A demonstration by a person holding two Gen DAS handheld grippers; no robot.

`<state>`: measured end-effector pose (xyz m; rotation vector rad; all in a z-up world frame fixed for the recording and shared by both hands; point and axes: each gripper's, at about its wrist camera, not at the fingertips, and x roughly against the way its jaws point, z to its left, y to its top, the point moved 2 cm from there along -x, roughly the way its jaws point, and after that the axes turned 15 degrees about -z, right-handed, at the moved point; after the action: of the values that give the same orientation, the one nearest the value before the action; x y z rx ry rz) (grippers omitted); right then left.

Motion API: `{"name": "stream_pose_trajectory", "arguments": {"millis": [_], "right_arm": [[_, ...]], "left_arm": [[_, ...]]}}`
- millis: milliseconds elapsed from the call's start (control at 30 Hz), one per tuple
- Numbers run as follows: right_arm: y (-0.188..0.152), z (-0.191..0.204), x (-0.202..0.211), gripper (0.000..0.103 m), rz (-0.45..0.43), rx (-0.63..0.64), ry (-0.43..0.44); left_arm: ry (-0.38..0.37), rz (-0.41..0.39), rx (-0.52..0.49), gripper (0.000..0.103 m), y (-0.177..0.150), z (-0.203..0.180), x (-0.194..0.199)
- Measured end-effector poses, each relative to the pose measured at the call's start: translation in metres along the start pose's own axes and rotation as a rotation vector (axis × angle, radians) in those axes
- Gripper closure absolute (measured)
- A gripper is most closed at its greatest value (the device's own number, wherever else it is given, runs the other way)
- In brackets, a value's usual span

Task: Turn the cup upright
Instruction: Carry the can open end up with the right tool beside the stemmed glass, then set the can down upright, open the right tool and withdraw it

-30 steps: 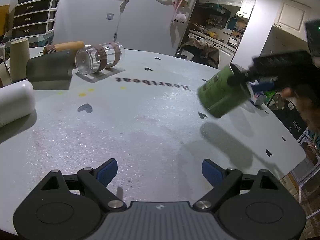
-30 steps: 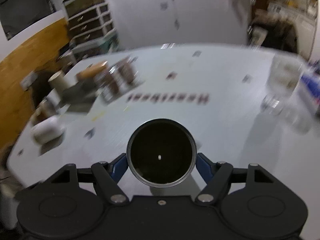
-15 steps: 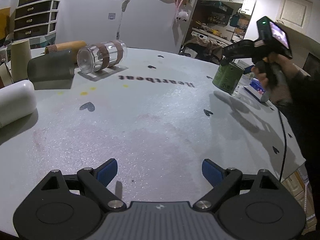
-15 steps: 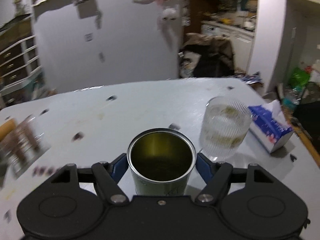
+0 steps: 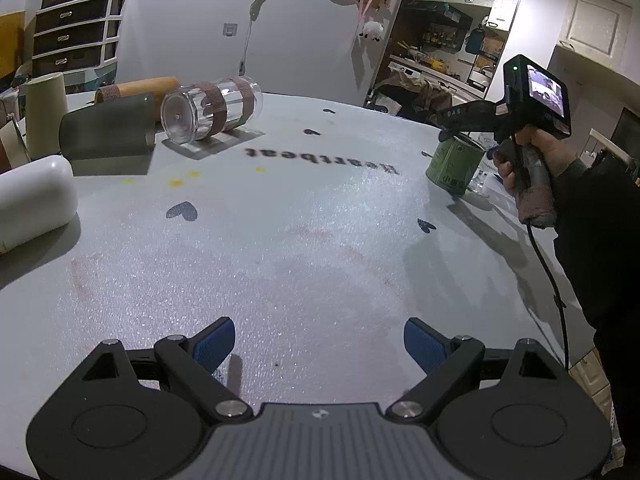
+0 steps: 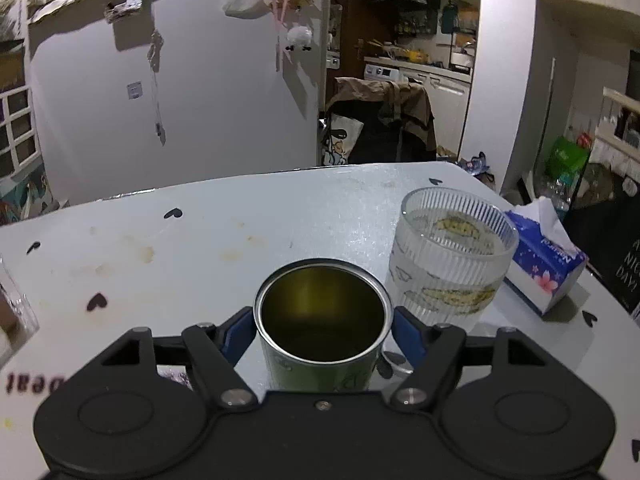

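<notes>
The green metal cup [image 6: 322, 332] stands upright, mouth up, between the blue pads of my right gripper [image 6: 323, 334], which is shut on it. In the left wrist view the same cup [image 5: 454, 166] rests on the white table at the far right, under the hand-held right gripper [image 5: 460, 132]. My left gripper [image 5: 319, 343] is open and empty, low over the near part of the table.
A ribbed glass [image 6: 452, 256] stands just right of the cup, a blue tissue box [image 6: 544, 264] beyond it. At the far left lie a clear taped tumbler [image 5: 212, 108], a dark grey cup [image 5: 106, 132], a white cup [image 5: 32, 204] and a brown tube [image 5: 136, 88].
The right gripper has turned the green cup from tilted in the air to upright and lowered it onto the table beside the ribbed glass. The left gripper has not moved.
</notes>
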<state>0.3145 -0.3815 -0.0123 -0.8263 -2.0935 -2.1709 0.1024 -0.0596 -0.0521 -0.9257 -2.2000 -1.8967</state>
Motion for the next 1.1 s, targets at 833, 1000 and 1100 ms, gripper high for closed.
{"name": "stream_pose_trajectory", "arguments": {"millis": [833, 1000, 1100], "right_arm": [[-0.042, -0.072, 0.240, 0.009, -0.278, -0.116, 0.227], [-0.070, -0.074, 0.270, 0.007, -0.341, -0.080, 0.197], [-0.086, -0.073, 0.285, 0.001, -0.370, -0.063, 0.191]], "left_arm": [[0.002, -0.167, -0.116, 0.003, 0.026, -0.033, 0.016], [-0.006, -0.221, -0.150, 0.000, 0.025, -0.041, 0.024], [-0.010, -0.246, -0.163, 0.000, 0.024, -0.045, 0.029]]}}
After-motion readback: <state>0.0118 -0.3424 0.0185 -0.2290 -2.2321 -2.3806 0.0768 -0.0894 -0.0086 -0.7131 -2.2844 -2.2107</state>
